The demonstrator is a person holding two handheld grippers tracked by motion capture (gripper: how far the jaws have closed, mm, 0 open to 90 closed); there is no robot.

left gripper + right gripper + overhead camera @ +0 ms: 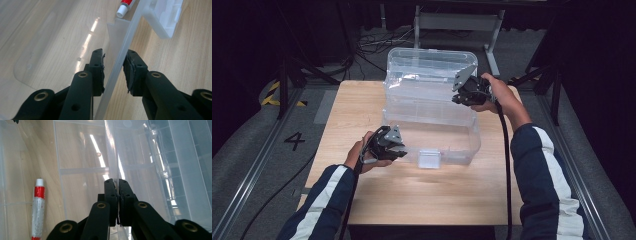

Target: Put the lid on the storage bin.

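Two claws work a clear plastic box (432, 135) on the wooden surface (362, 105). The left claw (115, 68) straddles the box's wall, jaws apart. A red-and-white tube (37, 207) lies inside. The right claw (117, 195) clamps the raised lid (427, 70).

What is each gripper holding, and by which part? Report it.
The right gripper is shut on the raised lid's edge. The left gripper straddles the clear box's front wall, jaws apart, gripping nothing.

One clear plastic box (432, 132) with one raised lid (429, 67), one red-and-white tube (37, 207), two grippers.
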